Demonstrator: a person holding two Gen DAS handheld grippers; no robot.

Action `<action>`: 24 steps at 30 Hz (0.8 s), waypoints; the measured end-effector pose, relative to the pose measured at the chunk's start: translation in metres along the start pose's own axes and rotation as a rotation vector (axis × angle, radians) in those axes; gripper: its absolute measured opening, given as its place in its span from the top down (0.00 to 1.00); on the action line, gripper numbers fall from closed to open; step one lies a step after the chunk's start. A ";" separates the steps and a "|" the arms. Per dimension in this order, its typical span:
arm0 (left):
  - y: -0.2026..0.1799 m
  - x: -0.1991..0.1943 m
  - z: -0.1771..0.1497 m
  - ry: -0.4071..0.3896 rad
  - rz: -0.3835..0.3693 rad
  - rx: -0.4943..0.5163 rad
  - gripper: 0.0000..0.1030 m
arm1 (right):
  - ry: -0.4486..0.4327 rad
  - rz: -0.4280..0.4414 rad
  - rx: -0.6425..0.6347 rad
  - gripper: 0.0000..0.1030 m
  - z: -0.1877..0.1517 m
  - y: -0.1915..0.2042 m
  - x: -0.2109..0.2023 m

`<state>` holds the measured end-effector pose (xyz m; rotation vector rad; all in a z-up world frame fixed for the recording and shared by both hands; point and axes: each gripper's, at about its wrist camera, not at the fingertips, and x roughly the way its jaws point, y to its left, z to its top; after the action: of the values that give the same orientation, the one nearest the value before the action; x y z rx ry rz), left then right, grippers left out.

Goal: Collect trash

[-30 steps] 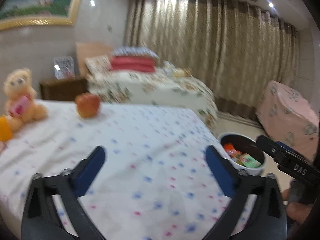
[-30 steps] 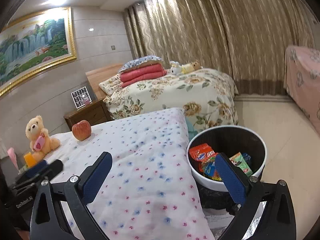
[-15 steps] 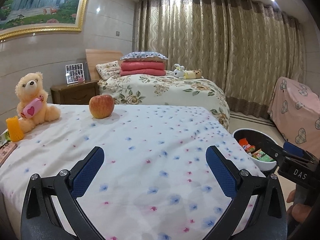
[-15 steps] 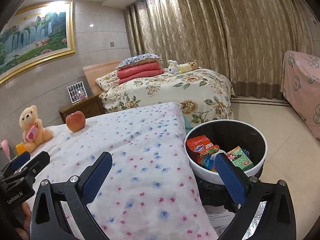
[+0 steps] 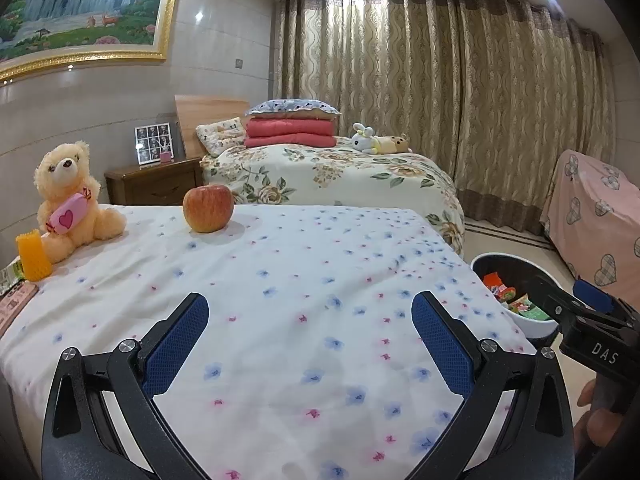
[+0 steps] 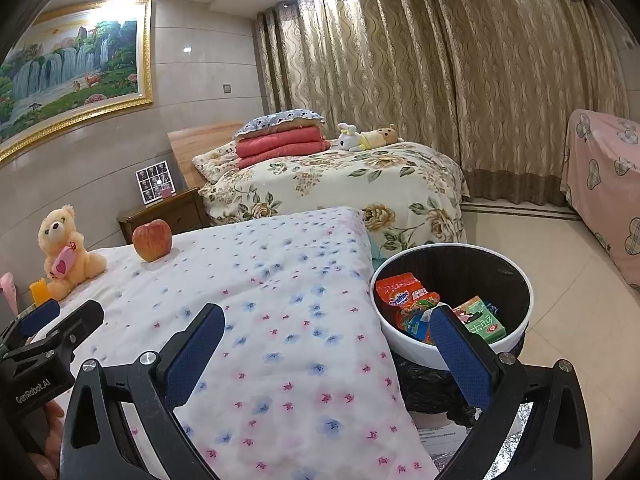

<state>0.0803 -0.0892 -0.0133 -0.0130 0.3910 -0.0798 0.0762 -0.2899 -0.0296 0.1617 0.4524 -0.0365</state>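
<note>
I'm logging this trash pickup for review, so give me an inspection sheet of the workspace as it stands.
Surface: bed sheet with small flower print, nothing between the jaws.
Job's things: trash bin on the floor at the bed's right corner, holding an orange snack packet and a green carton; flat wrappers at the sheet's left edge.
Clutter: apple, teddy bear, orange spiky object.
Grippers: left gripper open, empty; right gripper open, empty, its right finger over the bin.
Cables: nothing seen.
Surroundings: second bed, nightstand, curtains, painting.
</note>
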 end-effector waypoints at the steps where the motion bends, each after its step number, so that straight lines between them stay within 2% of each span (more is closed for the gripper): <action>1: 0.000 0.000 0.000 0.003 0.002 0.001 0.00 | 0.000 -0.002 -0.002 0.00 0.000 0.000 0.000; 24: 0.001 -0.005 0.002 -0.021 0.007 -0.002 0.00 | -0.020 -0.002 -0.003 0.00 0.003 0.000 -0.004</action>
<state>0.0761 -0.0882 -0.0098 -0.0140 0.3697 -0.0724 0.0735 -0.2903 -0.0250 0.1577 0.4330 -0.0398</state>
